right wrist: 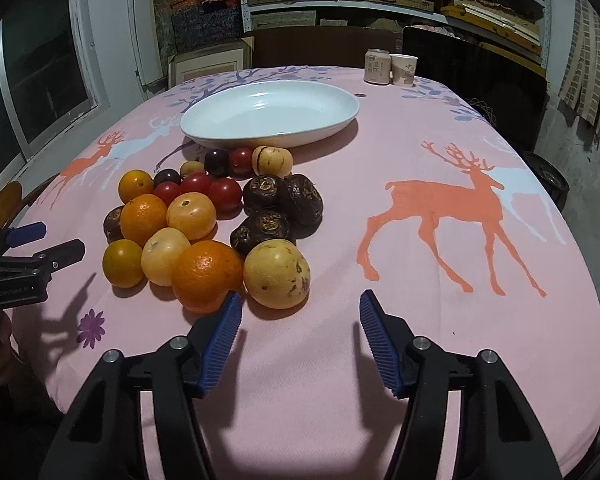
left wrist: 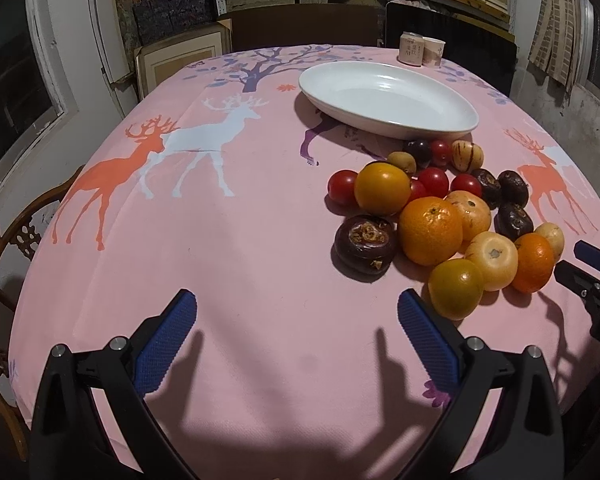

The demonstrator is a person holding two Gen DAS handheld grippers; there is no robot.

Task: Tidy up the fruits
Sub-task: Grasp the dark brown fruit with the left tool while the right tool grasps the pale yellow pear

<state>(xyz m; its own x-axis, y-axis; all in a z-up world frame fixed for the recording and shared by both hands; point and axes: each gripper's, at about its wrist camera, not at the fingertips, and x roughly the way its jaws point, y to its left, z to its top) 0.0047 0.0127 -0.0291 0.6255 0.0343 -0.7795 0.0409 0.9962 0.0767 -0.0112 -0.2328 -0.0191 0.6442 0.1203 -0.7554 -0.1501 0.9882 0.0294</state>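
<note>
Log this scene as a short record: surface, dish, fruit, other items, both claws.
surface: pink tablecloth printed with deer
dish: white oval dish, nothing in it, at the far side of the fruit
fruit: loose pile on the cloth, none in the dish; includes an orange, red tomatoes, dark brown fruits, a yellow speckled fruit
other items: can and paper cup at the far edge
left claw: open, holding nothing
right claw: open, holding nothing, nearest the yellow speckled fruit
</note>
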